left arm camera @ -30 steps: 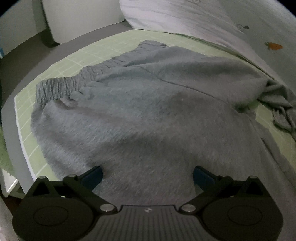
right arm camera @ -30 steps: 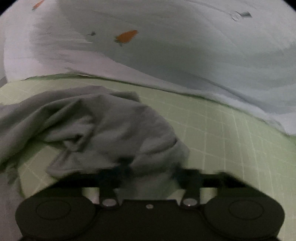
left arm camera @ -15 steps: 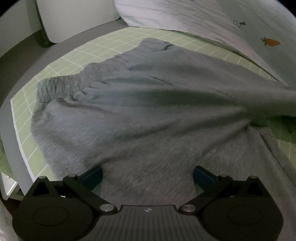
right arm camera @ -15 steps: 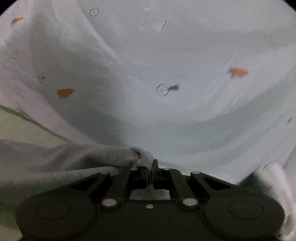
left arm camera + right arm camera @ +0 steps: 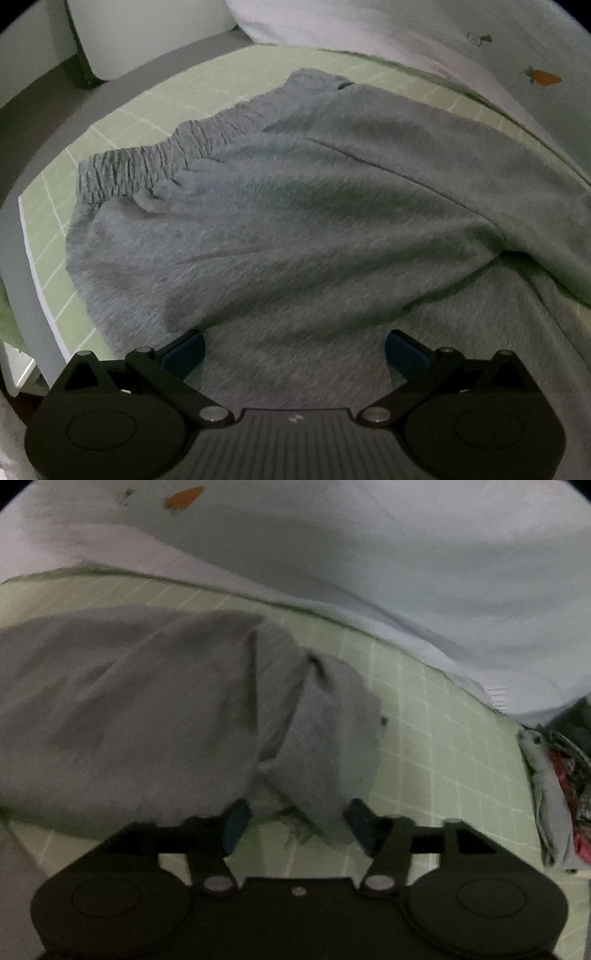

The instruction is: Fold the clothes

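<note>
Trouser leg end lies just ahead of your right tool [image 5: 295, 821]
Its jaws are opening, grey trousers [image 5: 295, 229] released between them; left tool [image 5: 293, 350] gapes empty near the waistband.

Pretty dim in here. A green grid mat [image 5: 122, 122] is lying on a grey surface [image 5: 44, 122], and a pale carrot-print sheet [image 5: 369, 554] is bunching up along its far edge.
</note>
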Tool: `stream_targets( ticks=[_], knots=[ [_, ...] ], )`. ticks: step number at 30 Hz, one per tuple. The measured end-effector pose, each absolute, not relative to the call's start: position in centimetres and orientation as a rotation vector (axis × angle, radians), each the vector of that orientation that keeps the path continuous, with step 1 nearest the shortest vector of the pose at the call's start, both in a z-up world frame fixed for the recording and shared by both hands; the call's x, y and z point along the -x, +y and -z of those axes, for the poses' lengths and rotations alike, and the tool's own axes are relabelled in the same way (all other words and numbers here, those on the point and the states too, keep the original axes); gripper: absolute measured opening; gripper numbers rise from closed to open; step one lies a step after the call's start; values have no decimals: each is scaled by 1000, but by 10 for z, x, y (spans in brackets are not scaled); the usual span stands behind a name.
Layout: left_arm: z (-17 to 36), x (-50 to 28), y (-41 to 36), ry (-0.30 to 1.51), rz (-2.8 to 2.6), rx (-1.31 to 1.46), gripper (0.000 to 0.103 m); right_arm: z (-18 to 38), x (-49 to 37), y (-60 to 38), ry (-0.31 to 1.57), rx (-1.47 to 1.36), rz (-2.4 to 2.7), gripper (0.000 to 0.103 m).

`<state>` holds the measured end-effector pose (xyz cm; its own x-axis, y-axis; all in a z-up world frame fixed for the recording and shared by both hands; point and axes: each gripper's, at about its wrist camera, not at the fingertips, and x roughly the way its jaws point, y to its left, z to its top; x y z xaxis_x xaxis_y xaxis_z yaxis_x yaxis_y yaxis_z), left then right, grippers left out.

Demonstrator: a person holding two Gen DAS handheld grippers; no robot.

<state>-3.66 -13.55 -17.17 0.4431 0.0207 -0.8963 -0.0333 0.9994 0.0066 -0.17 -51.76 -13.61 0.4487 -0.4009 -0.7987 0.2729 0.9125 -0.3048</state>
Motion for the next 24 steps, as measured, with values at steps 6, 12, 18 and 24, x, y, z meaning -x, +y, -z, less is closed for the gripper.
stream_targets(
  ticks=[6, 12, 18, 24],
  knots=[
    [168, 23, -130, 1197, -7, 31, 103, 142, 9, -502, 1046, 155, 366, 98],
    [143, 1, -105, 1167, 109, 131, 102, 143, 36, -496, 968, -55, 471, 99],
    [121, -83, -97, 1036, 121, -28, 102, 142, 62, -496, 934, -209, 584, 99],
    [136, -179, -91, 994, 182, -57, 97, 142, 67, -505, 913, -328, 785, 99]
  ],
)
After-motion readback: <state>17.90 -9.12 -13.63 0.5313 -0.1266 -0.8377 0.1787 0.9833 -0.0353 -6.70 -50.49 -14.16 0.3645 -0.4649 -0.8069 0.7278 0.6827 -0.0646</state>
